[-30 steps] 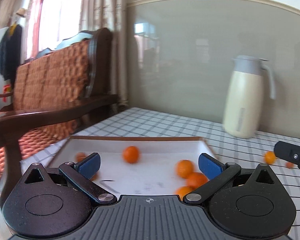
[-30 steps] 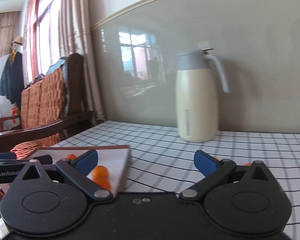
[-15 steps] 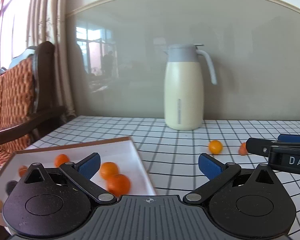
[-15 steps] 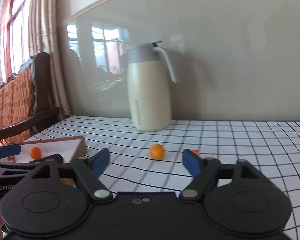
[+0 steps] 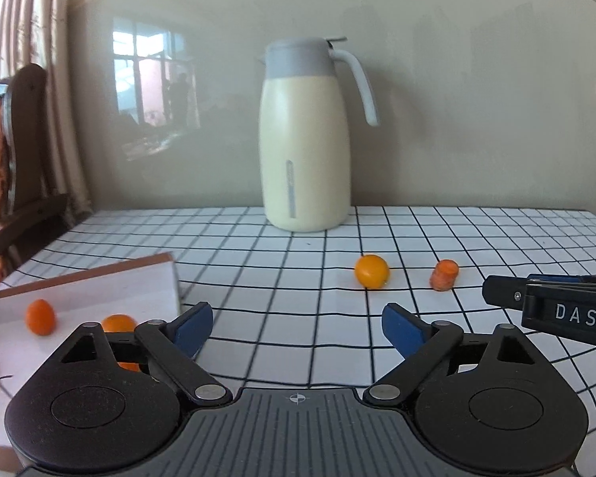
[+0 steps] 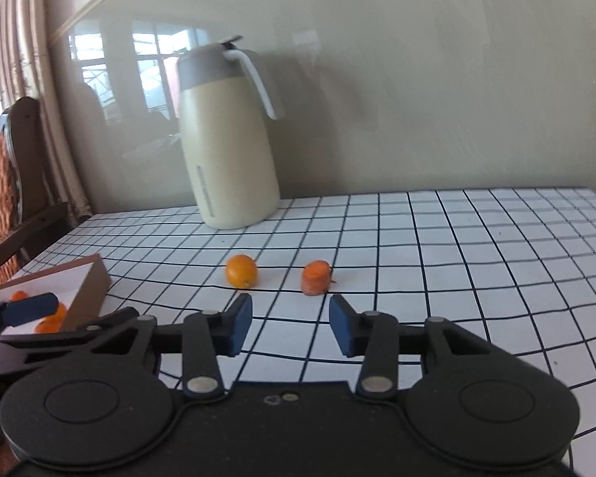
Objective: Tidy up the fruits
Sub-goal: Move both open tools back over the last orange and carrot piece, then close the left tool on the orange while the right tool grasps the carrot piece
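A small orange (image 5: 372,271) (image 6: 241,270) and an orange carrot chunk (image 5: 444,275) (image 6: 316,276) lie on the checked tablecloth in front of the jug. A white tray with a brown rim (image 5: 99,278) (image 6: 93,274) at the left holds several small oranges (image 5: 39,317). My left gripper (image 5: 296,328) is open and empty, above the table right of the tray. My right gripper (image 6: 290,324) is open and empty, just short of the carrot chunk; it also shows at the right in the left wrist view (image 5: 552,304).
A cream jug with a grey lid (image 5: 305,135) (image 6: 228,135) stands at the back by the glossy wall. A wooden chair (image 5: 16,151) stands off the table's left edge. The checked tablecloth (image 6: 476,258) stretches to the right.
Both grippers have swung right, from over the tray toward the loose orange and carrot chunk. The right gripper's jaws have narrowed. The tray has slid to the left of both views.
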A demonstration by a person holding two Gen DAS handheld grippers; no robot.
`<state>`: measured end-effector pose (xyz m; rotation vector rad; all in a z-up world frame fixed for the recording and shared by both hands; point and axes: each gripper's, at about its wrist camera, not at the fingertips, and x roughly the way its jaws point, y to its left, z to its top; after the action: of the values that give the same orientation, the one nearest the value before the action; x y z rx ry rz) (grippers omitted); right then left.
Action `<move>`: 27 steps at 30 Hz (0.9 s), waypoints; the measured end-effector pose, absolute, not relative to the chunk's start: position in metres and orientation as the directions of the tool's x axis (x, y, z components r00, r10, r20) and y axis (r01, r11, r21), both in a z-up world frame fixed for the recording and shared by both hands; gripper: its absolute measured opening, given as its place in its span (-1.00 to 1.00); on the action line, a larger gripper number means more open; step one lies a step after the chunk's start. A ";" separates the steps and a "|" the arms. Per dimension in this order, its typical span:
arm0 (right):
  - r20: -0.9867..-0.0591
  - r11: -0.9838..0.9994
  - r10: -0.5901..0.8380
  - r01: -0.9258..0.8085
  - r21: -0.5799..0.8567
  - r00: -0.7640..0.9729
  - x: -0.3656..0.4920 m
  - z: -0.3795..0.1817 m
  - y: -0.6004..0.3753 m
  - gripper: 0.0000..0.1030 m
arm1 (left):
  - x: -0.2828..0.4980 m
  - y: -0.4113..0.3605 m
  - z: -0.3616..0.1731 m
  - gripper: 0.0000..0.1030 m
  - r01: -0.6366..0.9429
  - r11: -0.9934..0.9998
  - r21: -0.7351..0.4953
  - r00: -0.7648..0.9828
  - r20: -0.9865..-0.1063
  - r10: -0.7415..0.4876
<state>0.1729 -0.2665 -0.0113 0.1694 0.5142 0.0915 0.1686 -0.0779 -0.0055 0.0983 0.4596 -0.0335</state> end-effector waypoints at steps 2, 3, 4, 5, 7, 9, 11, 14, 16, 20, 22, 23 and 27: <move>-0.486 0.980 0.130 -0.039 0.194 0.864 0.180 -0.012 -0.267 -0.32 | 0.178 -0.083 -0.008 0.75 0.059 0.995 0.086 0.890 -0.455 -0.013; -0.490 0.981 0.128 -0.036 0.193 0.862 0.184 -0.013 -0.268 -0.32 | 0.182 -0.085 -0.010 0.71 0.061 0.995 0.084 0.887 -0.462 -0.016; -0.498 0.981 0.127 -0.034 0.191 0.858 0.188 -0.014 -0.268 -0.32 | 0.186 -0.086 -0.011 0.70 0.065 0.995 0.080 0.882 -0.471 -0.020; -0.505 0.981 0.127 -0.033 0.191 0.854 0.193 -0.016 -0.268 -0.32 | 0.191 -0.086 -0.013 0.67 0.067 0.995 0.074 0.877 -0.481 -0.023; -0.520 0.980 0.127 -0.027 0.195 0.845 0.201 -0.019 -0.269 -0.32 | 0.198 -0.088 -0.016 0.65 0.070 0.996 0.060 0.867 -0.498 -0.031; -0.531 0.980 0.128 -0.024 0.199 0.838 0.209 -0.022 -0.269 -0.32 | 0.206 -0.092 -0.018 0.64 0.073 0.996 0.057 0.862 -0.505 -0.034; -0.535 0.982 0.113 -0.014 0.187 0.837 0.215 -0.024 -0.270 -0.35 | 0.213 -0.096 -0.020 0.63 0.076 0.996 0.056 0.859 -0.511 -0.037; -0.545 0.981 0.106 0.002 0.194 0.831 0.225 -0.026 -0.274 -0.35 | 0.224 -0.100 -0.023 0.62 0.079 0.996 0.046 0.852 -0.522 -0.043; -0.557 0.979 0.108 0.009 0.204 0.824 0.234 -0.028 -0.278 -0.35 | 0.233 -0.103 -0.025 0.62 0.078 0.996 0.043 0.849 -0.526 -0.044; -0.565 0.974 0.110 0.023 0.224 0.818 0.249 -0.031 -0.282 -0.36 | 0.247 -0.108 -0.028 0.62 0.086 0.995 0.051 0.848 -0.527 -0.046; -0.565 0.971 0.120 0.022 0.238 0.816 0.256 -0.031 -0.282 -0.38 | 0.254 -0.108 -0.028 0.62 0.092 0.994 0.054 0.849 -0.527 -0.049; -0.566 0.970 0.125 0.020 0.242 0.815 0.259 -0.032 -0.281 -0.41 | 0.259 -0.108 -0.028 0.62 0.095 0.994 0.052 0.848 -0.528 -0.053; -0.572 0.971 0.148 -0.010 0.237 0.807 0.271 -0.034 -0.279 -0.41 | 0.268 -0.106 -0.027 0.62 0.102 0.993 0.060 0.851 -0.522 -0.056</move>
<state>0.2711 -0.2786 -0.0341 0.2283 0.6272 0.0851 0.2677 -0.1056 -0.0268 0.0863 0.5469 -0.0830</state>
